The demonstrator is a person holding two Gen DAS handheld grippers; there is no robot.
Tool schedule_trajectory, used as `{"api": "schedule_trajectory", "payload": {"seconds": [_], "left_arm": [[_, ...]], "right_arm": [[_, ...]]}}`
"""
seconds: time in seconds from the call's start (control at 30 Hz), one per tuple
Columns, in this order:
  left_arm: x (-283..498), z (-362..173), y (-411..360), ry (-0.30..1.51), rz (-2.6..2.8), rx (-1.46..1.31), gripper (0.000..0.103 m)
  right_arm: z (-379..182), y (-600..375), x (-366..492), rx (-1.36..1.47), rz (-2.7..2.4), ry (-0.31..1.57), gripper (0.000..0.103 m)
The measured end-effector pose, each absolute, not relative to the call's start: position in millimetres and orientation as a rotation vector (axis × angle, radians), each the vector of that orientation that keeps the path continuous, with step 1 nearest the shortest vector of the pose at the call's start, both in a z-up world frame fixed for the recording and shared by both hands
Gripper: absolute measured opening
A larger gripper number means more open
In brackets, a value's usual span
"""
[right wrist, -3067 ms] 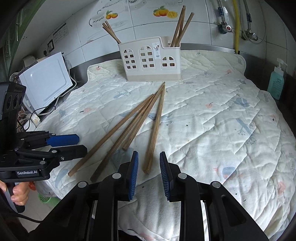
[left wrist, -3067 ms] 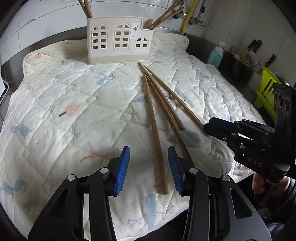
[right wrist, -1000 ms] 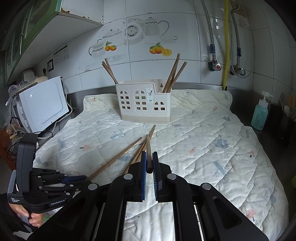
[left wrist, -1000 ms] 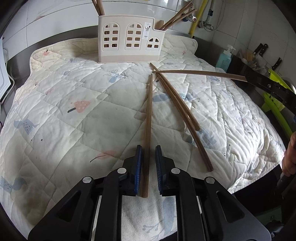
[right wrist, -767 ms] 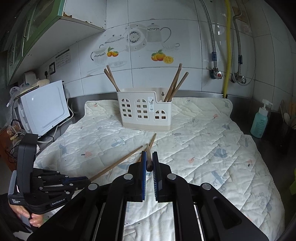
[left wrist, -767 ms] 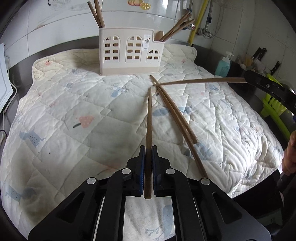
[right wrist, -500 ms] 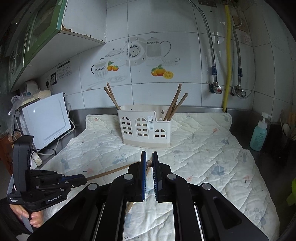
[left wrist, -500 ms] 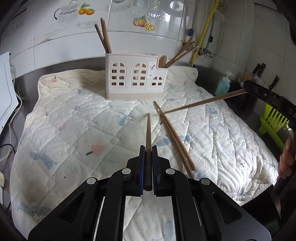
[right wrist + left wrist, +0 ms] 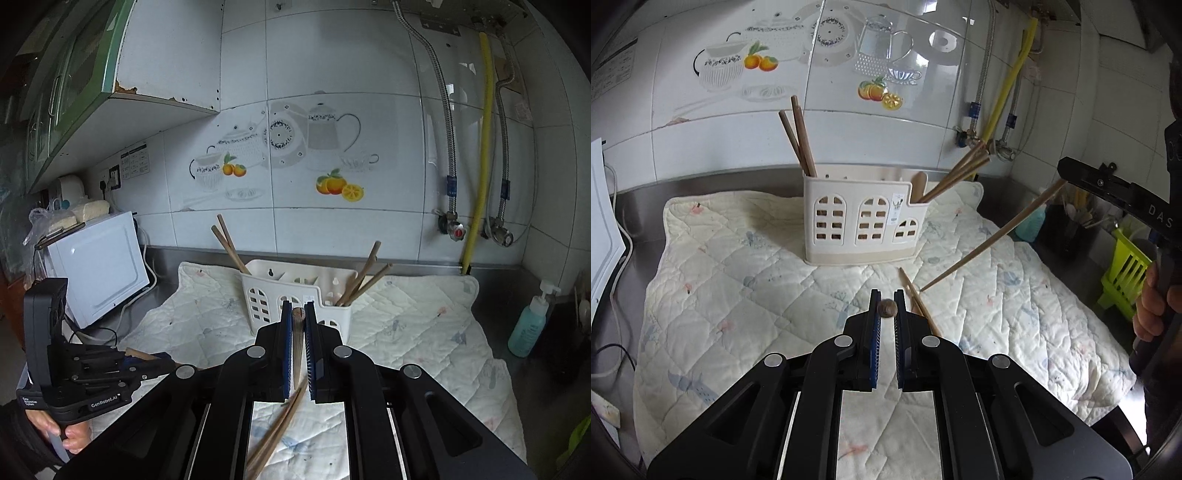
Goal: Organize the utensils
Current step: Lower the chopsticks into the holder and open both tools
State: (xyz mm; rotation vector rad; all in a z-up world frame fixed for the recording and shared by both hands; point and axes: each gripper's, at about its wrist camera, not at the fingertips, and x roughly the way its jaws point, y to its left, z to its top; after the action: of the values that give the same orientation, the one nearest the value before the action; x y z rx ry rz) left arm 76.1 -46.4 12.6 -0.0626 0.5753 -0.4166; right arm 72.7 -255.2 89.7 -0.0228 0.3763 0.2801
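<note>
A cream utensil caddy (image 9: 864, 218) with arched cut-outs stands at the back of the quilted mat (image 9: 738, 280); it also shows in the right wrist view (image 9: 295, 295). Chopsticks stand in its left (image 9: 798, 140) and right (image 9: 956, 173) compartments. My left gripper (image 9: 887, 308) is shut on a wooden chopstick (image 9: 887, 308), seen end-on, lifted above the mat. My right gripper (image 9: 297, 314) is shut on another chopstick (image 9: 295, 343), which slants down-left in the left wrist view (image 9: 990, 240). Two chopsticks (image 9: 919, 306) lie on the mat, also shown in the right wrist view (image 9: 277, 432).
A white appliance (image 9: 99, 266) stands at the left of the counter. A teal soap bottle (image 9: 528, 325) and a green rack (image 9: 1126, 273) stand at the right. Pipes and valves (image 9: 476, 206) run down the tiled wall behind the caddy.
Both grippers rose and tilted up with their chopsticks. The left chopstick now points at the camera end-on. The right chopstick's tip lifted off the mat.
</note>
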Motion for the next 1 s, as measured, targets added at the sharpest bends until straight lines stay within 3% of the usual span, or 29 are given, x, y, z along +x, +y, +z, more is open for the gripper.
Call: {"api": "schedule_trajectory", "payload": {"seconds": [0.43,0.77,1.0], "left_arm": [[115.8,96.2,-50.3,0.433,-0.405,-0.017,0.005],[143.2,173.7,-51.6,0.247,-0.373,-0.032,0.005],[176.3,194.5,-59.5,0.155,-0.295,-0.025,0.005]], "right_arm": [[149.8,-249.4,115.2,-0.089,0.240,0.255,0.006],[144.7,-248.1,160.0,-0.115,0.184,0.276,0.006],[139.4,-246.7,183.2,-0.112,0.181,0.363,0.006]]}}
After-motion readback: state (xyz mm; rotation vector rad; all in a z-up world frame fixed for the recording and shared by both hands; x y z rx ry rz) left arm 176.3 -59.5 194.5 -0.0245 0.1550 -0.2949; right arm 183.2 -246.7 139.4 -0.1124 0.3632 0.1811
